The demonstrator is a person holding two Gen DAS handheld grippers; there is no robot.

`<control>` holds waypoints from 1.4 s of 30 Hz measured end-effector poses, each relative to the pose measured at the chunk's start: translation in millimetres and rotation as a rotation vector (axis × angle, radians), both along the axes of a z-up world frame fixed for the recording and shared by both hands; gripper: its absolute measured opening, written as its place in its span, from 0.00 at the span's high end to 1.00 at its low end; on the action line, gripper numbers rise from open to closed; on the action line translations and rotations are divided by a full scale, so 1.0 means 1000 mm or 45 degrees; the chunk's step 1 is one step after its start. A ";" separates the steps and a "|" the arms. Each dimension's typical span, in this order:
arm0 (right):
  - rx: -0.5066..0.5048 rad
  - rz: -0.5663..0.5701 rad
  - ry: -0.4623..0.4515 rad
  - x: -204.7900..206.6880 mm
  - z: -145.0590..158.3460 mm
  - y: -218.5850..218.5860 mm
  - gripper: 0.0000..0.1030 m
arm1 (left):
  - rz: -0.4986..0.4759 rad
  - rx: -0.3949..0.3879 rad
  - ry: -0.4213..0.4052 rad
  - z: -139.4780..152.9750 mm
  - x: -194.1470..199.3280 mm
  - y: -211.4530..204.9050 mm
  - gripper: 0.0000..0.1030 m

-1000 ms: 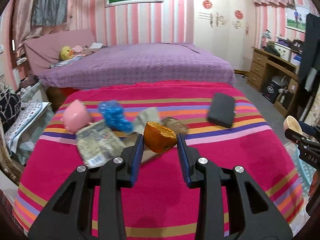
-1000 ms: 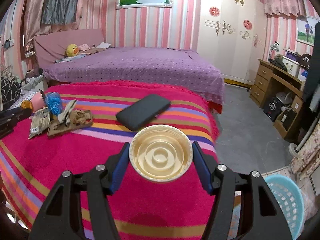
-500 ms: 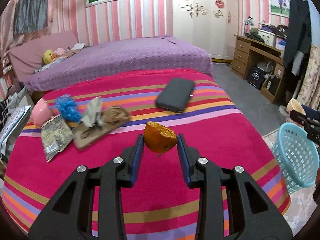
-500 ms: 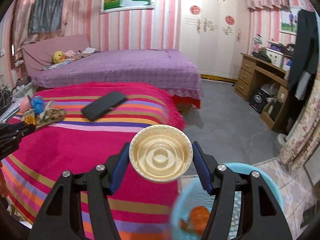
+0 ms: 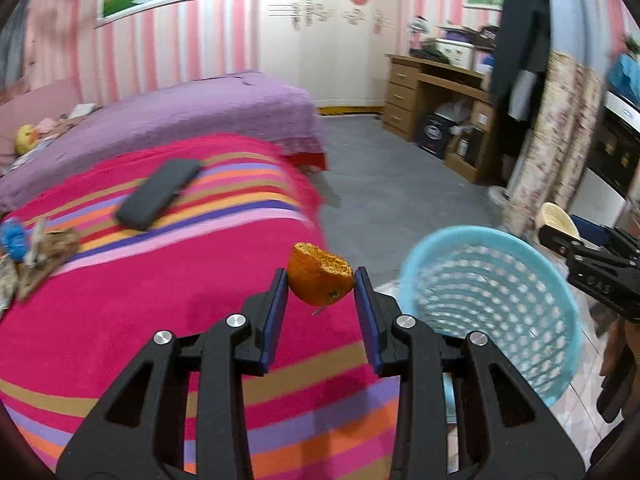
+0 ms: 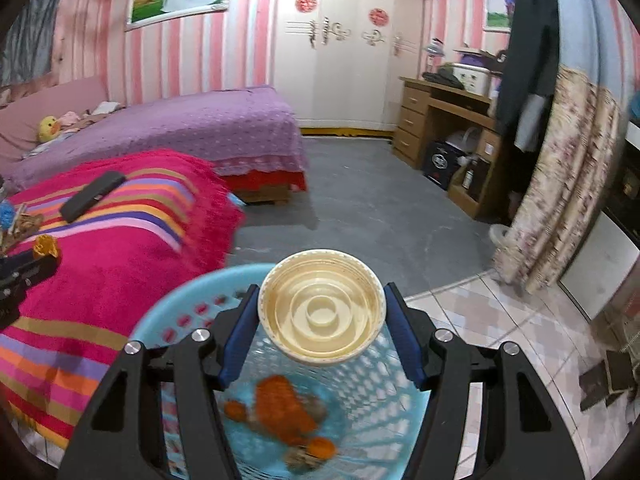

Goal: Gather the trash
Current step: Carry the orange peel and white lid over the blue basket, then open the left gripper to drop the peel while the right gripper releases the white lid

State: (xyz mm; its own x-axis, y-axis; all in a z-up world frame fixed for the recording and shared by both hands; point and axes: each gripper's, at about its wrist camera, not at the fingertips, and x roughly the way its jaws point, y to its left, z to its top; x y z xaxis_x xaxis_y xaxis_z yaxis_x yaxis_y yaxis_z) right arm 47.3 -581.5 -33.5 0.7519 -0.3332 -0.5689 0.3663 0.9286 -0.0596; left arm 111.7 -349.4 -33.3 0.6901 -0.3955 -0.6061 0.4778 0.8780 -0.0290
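Note:
My left gripper (image 5: 321,286) is shut on a half orange peel (image 5: 320,279), held over the right edge of the striped bedspread (image 5: 140,312), just left of the light blue trash basket (image 5: 492,304). My right gripper (image 6: 322,308) is shut on a cream plastic cup (image 6: 322,306), held right above the basket (image 6: 192,304). Orange peels and scraps (image 6: 284,404) lie at the basket's bottom. In the left wrist view the right gripper with the cup (image 5: 556,216) shows beyond the basket. More trash (image 5: 44,248), wrappers and a blue crumple, lies at the bed's left side.
A dark flat case (image 5: 158,194) lies on the striped bedspread. A purple bed (image 6: 180,128) stands behind. Grey floor (image 6: 360,200) stretches toward a wooden desk (image 6: 444,120) and a white wardrobe. A floral curtain (image 6: 560,184) hangs at the right beside tiled floor.
Both grippers swung right from above the bed toward the blue basket. The cup now hangs over the basket and the orange peel is at the bed's edge. Both grips are unchanged.

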 end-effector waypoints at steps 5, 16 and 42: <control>0.029 -0.068 -0.018 -0.016 -0.007 -0.029 0.41 | -0.090 -0.007 0.000 -0.011 -0.018 -0.051 0.68; 0.067 -0.121 -0.054 -0.027 -0.015 -0.045 0.41 | -0.141 0.026 0.046 -0.031 -0.015 -0.094 0.58; 0.072 -0.129 -0.047 -0.009 -0.020 -0.017 0.16 | 0.097 0.008 -0.092 0.008 0.017 0.003 0.08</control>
